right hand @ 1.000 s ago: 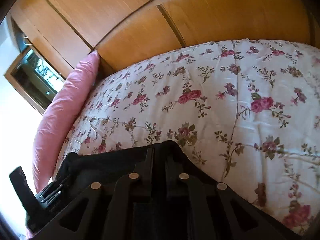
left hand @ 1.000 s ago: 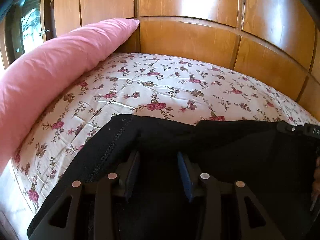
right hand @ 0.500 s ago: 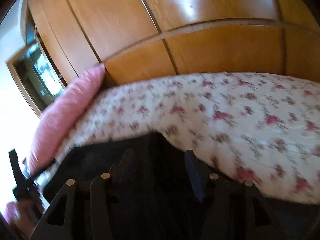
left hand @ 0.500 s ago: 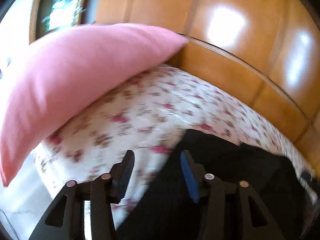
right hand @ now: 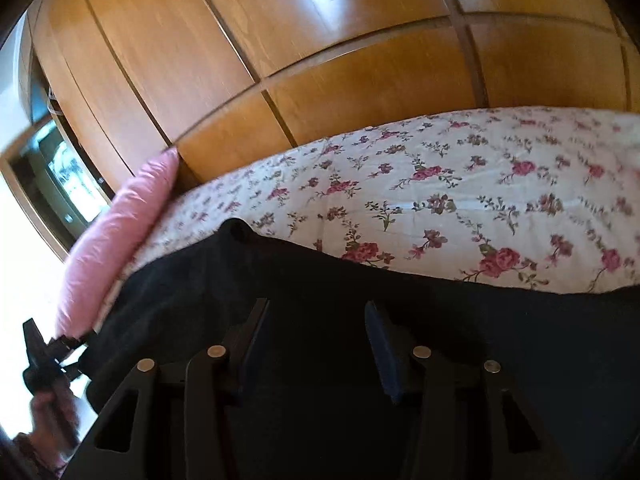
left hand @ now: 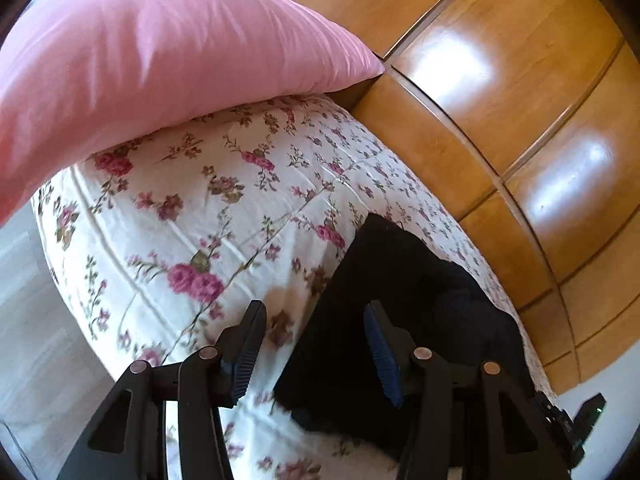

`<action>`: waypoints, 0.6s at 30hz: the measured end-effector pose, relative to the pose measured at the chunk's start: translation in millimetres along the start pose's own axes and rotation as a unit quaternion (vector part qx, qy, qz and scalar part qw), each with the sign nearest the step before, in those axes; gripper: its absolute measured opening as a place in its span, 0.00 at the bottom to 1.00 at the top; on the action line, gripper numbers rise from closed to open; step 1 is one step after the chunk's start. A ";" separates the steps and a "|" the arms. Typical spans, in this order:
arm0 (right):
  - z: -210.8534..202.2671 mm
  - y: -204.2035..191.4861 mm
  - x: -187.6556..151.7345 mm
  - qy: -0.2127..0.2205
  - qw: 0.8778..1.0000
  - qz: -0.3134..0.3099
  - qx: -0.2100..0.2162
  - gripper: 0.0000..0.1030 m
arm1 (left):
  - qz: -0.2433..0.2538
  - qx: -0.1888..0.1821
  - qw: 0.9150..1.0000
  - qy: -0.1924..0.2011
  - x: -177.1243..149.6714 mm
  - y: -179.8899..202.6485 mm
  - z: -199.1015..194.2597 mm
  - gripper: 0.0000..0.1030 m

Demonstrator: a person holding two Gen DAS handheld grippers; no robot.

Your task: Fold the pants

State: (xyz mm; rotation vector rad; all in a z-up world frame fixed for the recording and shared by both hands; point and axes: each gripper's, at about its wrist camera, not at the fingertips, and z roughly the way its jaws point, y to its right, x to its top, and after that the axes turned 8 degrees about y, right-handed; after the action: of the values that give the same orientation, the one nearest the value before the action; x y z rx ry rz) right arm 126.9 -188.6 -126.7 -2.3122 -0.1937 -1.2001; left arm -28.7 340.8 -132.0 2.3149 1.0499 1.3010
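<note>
The black pants [left hand: 400,304] lie on the floral bedspread [left hand: 192,208]. In the left wrist view my left gripper [left hand: 316,344] is open and empty, over the pants' left edge, with one finger above the bedspread. In the right wrist view the pants [right hand: 360,320] fill the lower half, and my right gripper [right hand: 316,344] is open and empty just above them. The other gripper [right hand: 44,356] shows at the far left of the right wrist view, and at the lower right of the left wrist view [left hand: 576,428].
A pink pillow [left hand: 152,52] lies at the head of the bed, also in the right wrist view [right hand: 116,236]. A wooden wardrobe [left hand: 500,92] runs along the bed's far side. The bed's edge and pale floor [left hand: 36,344] lie at the left.
Both grippers have let go of the pants and opened. The left one has swung left toward the pillow; the right one has lifted and tilted up above the pants.
</note>
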 end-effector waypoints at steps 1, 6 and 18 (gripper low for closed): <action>-1.1 3.4 -0.9 0.004 1.000 0.009 0.009 0.47 | -0.009 -0.007 1.000 -0.005 0.1 -4.7 -3.4 0.50; -2.0 6.8 -1.8 0.008 1.000 0.021 0.022 0.48 | -0.073 -0.063 0.994 -0.052 -8.1 -18.7 -22.7 0.48; -3.5 7.7 -3.3 0.012 0.999 0.026 0.029 0.48 | -0.182 -0.122 0.971 -0.092 -28.0 -15.6 -1.4 0.51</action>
State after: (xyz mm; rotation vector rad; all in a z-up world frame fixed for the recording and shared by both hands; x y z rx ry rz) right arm 125.1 -196.6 -130.6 -2.2382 -0.1574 -1.1809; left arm -46.2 331.5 -157.2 1.9077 1.1175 0.9903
